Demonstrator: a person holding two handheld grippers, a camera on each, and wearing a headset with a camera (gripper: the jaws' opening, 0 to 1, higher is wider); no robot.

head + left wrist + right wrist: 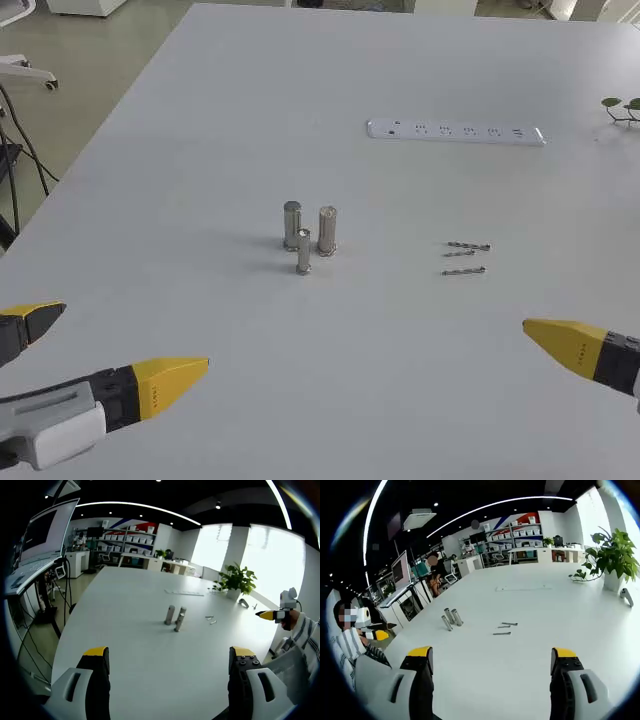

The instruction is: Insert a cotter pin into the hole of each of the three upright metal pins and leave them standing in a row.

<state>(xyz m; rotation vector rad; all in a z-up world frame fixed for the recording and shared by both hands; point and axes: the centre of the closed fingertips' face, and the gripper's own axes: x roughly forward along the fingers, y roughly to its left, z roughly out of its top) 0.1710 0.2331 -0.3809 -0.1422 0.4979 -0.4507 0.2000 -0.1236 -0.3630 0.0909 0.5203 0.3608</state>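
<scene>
We hold the left gripper [169, 651] and the right gripper [491, 653] low over the near part of the pale grey worktop [250, 120], one to each side. Both have their yellow-tipped jaws wide apart with nothing between them. This looks to us like a ready stance: neither tool is committed, and both are well apart from the parts.

The three upright silver metal pins [306, 238] stand near the middle of the worktop in a tight cluster, two side by side at the back and a slimmer one just in front. That is a triangle and not yet a row. The three thin silvery cotter pins [465, 257] lie flat to their right, roughly parallel and apart from the uprights, none inserted. Since they lie on the right gripper's side, we judge that gripper suited to fetch them while the left steadies an upright.

The worktop is smooth, matte and broad. A long white power strip [455, 131] lies further back, and a green potted plant [612, 555] stands near the far corner. Around us is a bright open office, with shelves of boxes [117, 539] along the back wall, large windows, and a desk with screens [42, 540] off the left gripper's side.
</scene>
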